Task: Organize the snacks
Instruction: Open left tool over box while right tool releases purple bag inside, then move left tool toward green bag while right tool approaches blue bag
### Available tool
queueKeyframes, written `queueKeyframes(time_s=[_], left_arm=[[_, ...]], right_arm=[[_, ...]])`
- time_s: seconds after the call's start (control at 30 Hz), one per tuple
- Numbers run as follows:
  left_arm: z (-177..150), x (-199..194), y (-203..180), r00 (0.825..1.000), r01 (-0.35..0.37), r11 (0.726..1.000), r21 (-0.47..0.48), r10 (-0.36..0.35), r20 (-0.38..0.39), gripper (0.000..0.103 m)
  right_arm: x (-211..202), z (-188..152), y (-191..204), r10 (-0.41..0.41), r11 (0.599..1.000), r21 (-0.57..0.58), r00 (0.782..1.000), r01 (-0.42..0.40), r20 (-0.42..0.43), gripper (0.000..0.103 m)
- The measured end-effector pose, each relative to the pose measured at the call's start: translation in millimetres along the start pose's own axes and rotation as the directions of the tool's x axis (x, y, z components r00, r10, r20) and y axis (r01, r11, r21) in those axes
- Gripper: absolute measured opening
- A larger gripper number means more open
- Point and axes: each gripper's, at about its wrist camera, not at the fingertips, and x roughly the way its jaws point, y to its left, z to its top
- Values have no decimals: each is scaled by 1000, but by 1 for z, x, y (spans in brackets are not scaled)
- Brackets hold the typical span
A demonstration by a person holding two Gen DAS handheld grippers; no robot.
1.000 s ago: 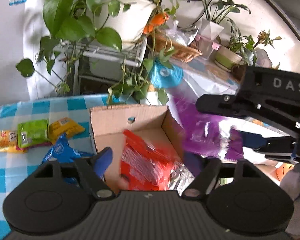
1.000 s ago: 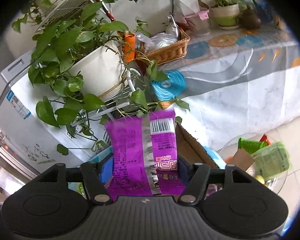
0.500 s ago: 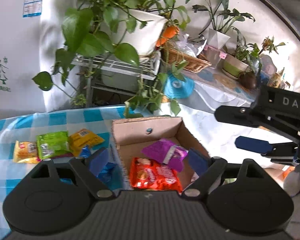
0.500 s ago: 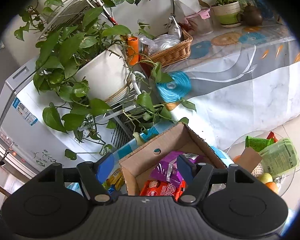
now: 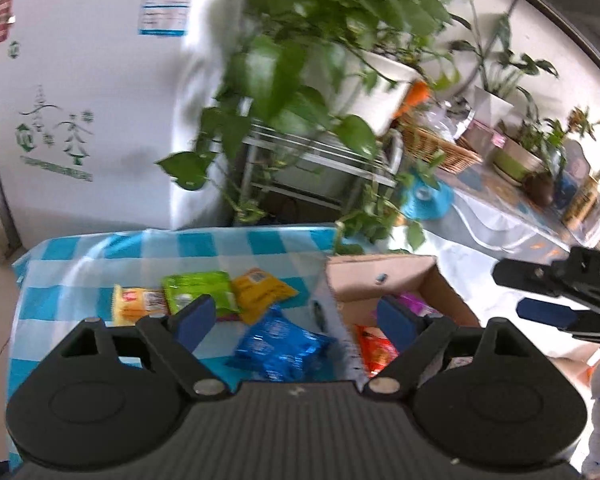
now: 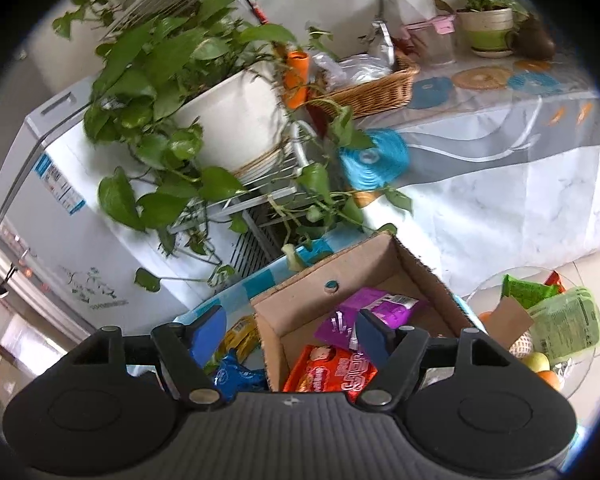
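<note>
Two snack packets are lying inside the cardboard box (image 6: 384,276): a purple packet (image 6: 374,308) toward the box's 12 o'clock wall and a red packet (image 6: 332,372) at its 6 o'clock side, the purple one partly overlapping the red one. You are holding the right claw (image 6: 288,332) above the near part of the box; its jaws are opening, and nothing is being gripped between them. In the left wrist view, that same claw is showing at 3 o'clock, with its blue pad (image 5: 548,314) hanging clear over the box's right side.

You are holding the left claw (image 5: 296,318) wide and empty, with no packet pressed between its pads. Between its fingers, a blue packet (image 5: 280,344) is lying on the checked table (image 5: 100,256), just beside the box's left wall at about 9 o'clock of the box. Three more packets are lying farther toward 10 o'clock on the table: an orange-yellow packet (image 5: 260,290), a green packet (image 5: 198,290) and a yellow packet (image 5: 136,306), in a row and overlapping at their edges. The green one is sitting between the other two.

Beyond the table at 12 o'clock, a potted plant (image 5: 312,60) is standing on a wire rack (image 5: 320,156), with a white fridge (image 5: 80,100) at 10 o'clock. The left wrist view is blurred, so packet lettering is not readable.
</note>
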Motion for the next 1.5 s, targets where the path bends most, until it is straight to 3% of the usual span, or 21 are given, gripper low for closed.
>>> queueKeyframes(time_s=[0.47,0.73,0.93,1.2,1.37,1.5], left_arm=[[1,-7,78,995,-94,994,-59,93,-18,90],[-1,-1,104,992,-124,990,-62,122,-29,90],[-1,9,117,990,-134,991,-19,133,-51,90],[2,33,130,989,-124,991,42,127,-79,90],[5,50,124,993,-74,987,142,86,-79,90],[5,65,116,995,-37,968,250,59,-81,90]], right_arm=[[15,-13,47,85,978,-188,996,-90,-37,77],[24,-22,66,119,956,-261,991,-131,-62,78],[33,-32,81,129,929,-338,988,-152,-90,78],[62,-53,102,90,848,-504,982,-162,-165,78],[86,-65,111,58,794,-582,975,-175,-215,78],[105,-74,115,5,762,-628,970,-160,-242,78]])
